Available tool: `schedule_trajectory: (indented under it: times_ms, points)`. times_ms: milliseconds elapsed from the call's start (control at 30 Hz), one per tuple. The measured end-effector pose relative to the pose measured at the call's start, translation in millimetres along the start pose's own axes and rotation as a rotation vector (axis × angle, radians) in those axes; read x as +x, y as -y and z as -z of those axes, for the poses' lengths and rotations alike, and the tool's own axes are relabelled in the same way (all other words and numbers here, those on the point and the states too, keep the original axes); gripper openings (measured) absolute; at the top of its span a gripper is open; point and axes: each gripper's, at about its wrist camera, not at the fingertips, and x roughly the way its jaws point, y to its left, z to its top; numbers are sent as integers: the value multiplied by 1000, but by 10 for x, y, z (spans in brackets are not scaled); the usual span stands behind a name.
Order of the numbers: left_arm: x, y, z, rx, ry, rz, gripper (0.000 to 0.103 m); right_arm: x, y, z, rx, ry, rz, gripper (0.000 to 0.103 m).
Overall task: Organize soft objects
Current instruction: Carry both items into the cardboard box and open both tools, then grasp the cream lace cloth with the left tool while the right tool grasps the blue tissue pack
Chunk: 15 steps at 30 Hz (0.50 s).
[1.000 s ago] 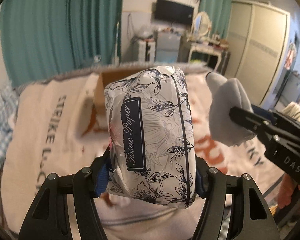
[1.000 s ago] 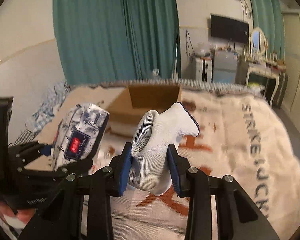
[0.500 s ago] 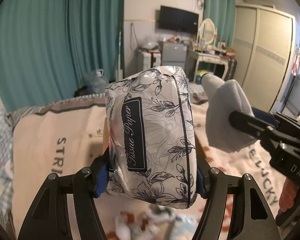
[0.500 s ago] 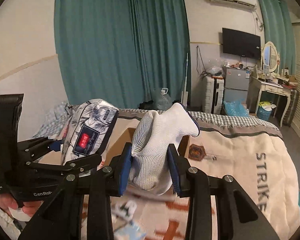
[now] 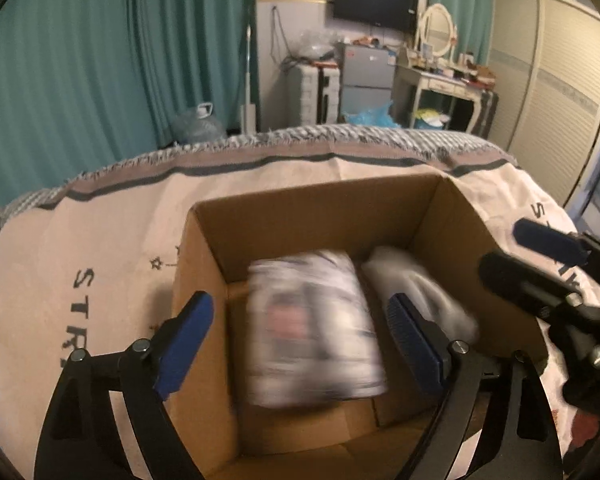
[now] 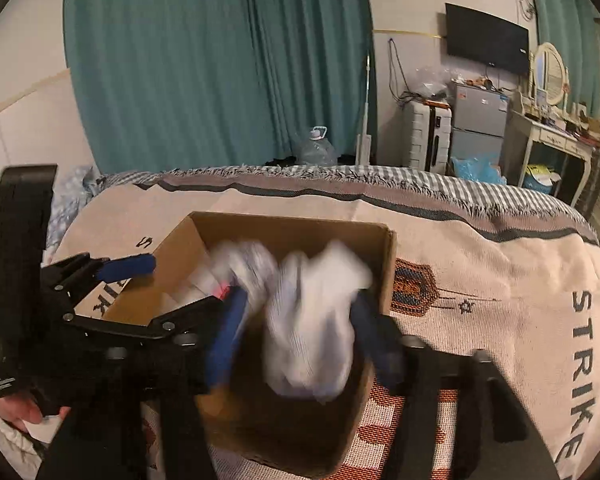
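Note:
An open cardboard box [image 5: 324, 208] stands on the bed, also in the right wrist view [image 6: 292, 228]. My left gripper [image 5: 296, 340] is open above it, and the floral tissue pack [image 5: 312, 328] is blurred between its spread fingers, free of them, inside the box. The white glove [image 5: 416, 292] is blurred in the box to its right. In the right wrist view my right gripper [image 6: 300, 332] is open over the box with the glove [image 6: 316, 320] blurred between its fingers, and the tissue pack [image 6: 244, 268] shows to its left.
A beige blanket with dark lettering [image 6: 500, 300] covers the bed around the box. Teal curtains [image 6: 220, 60], a water bottle [image 6: 316, 148], a small fridge [image 6: 476, 128] and a dressing table [image 5: 440, 80] stand beyond the bed's far edge.
Both grippers moved over the box and opened. The tissue pack left my left gripper and the glove left my right gripper; both are dropping into the box.

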Motion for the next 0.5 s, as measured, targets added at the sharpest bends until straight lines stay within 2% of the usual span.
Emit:
schedule_trajectory:
  times_ms: [100,233,500]
  points:
    - [-160,27,-15,9,20,-21,90,-169,34,-11,19,7,6,64]
    - [-651,65,-61,19,86,-15,90,-589,11,-103,22,45,29,64]
    - [-2269,161,-185,7,315,-47,92,-1997,-379,-321,-43,168,81,64]
